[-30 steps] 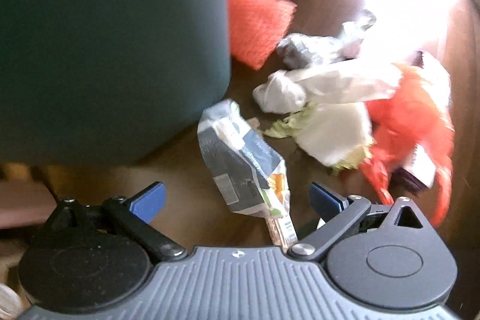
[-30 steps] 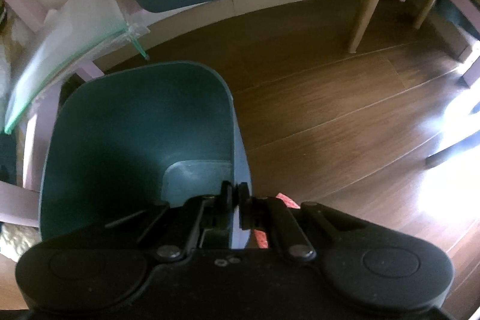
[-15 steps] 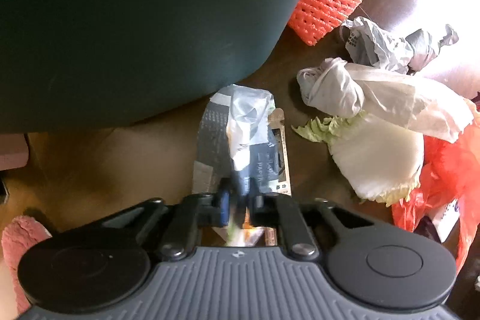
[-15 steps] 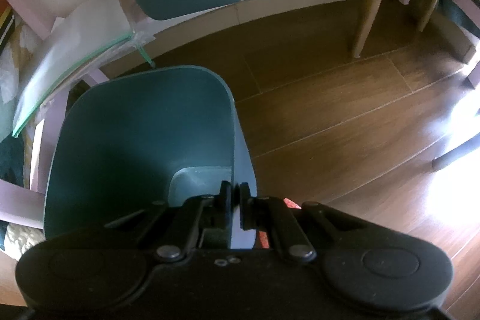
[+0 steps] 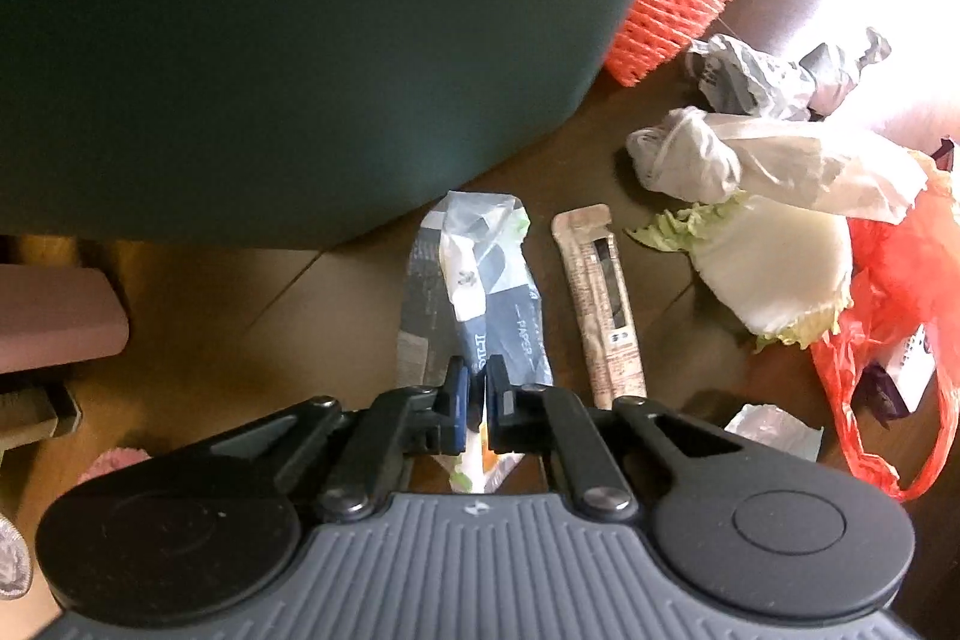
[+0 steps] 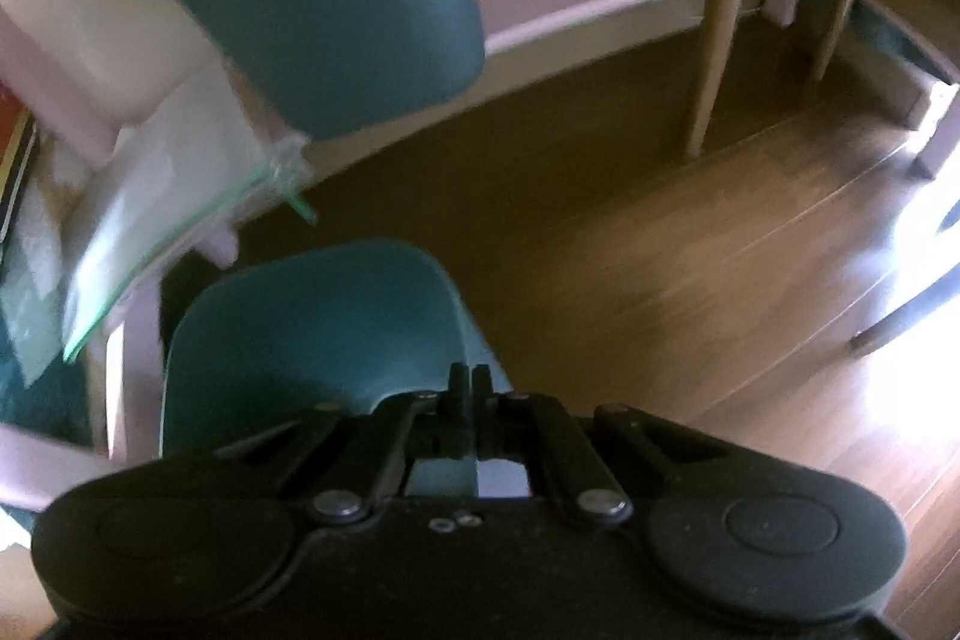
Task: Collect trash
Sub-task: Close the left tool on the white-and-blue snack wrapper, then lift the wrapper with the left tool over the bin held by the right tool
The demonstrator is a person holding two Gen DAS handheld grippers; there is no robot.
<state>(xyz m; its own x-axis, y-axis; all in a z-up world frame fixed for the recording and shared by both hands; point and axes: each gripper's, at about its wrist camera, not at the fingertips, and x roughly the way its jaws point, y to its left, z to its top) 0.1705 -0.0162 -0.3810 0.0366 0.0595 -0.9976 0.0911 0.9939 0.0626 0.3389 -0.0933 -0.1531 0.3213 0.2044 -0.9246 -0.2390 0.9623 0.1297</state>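
Note:
My left gripper point(image 5: 474, 385) is shut on a crumpled grey and blue paper packet point(image 5: 480, 292) just above the wooden floor, beside the dark green bin point(image 5: 300, 28). A long brown wrapper point(image 5: 600, 304) lies to its right. Further right lie a white bag point(image 5: 768, 160), cabbage point(image 5: 774, 268), a red plastic bag point(image 5: 900, 316), orange foam net point(image 5: 666, 10) and a grey wrapper point(image 5: 756, 70). My right gripper point(image 6: 471, 385) is shut on the rim of the teal bin point(image 6: 312, 340), whose inside shows below.
A second teal bin with a black liner point(image 6: 336, 10) stands by the pink wall. Wooden table legs point(image 6: 714, 10) rise at the right. A plastic sheet point(image 6: 150, 214) leans at the left. Bright sunlight washes out the floor at right.
My left gripper closed on the packet and lifted it, uncovering the brown wrapper beside it. The right gripper, still on the bin rim, rose and tilted so the far bin came into view.

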